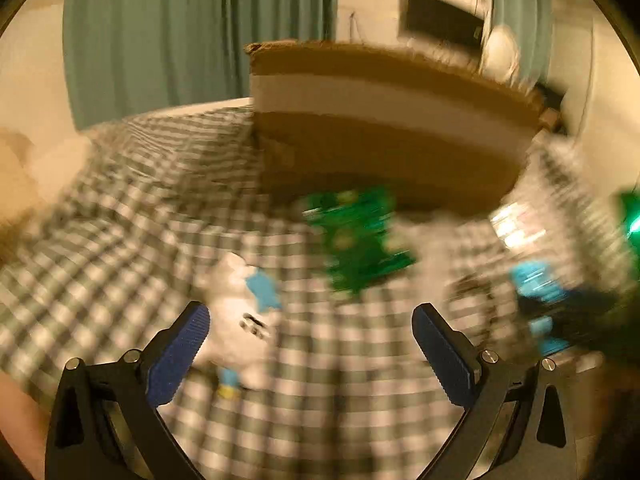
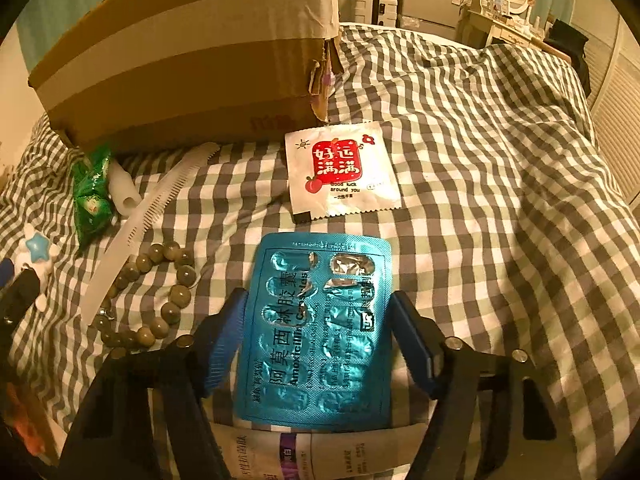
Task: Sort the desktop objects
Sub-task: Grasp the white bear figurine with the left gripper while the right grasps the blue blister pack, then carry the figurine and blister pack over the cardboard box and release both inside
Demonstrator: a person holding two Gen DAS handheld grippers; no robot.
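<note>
In the right wrist view a teal blister pack (image 2: 320,320) of capsules lies lengthwise between the blue pads of my right gripper (image 2: 318,300). Both pads touch its long edges, so the gripper is shut on it. The pack's near end rests over a white medicine box (image 2: 300,452). My left gripper (image 1: 311,312) stands wide open above the checked bedcover (image 1: 120,220) with nothing between its fingers. A white toy with a blue star (image 1: 240,320) lies just inside its left finger. The left wrist view is heavily blurred.
A taped cardboard box (image 2: 180,72) stands at the back left. In front of it lie a green packet (image 2: 92,196), a white comb (image 2: 148,208), a bead bracelet (image 2: 160,300) and a white sachet with a red label (image 2: 340,172). Furniture stands beyond the bed.
</note>
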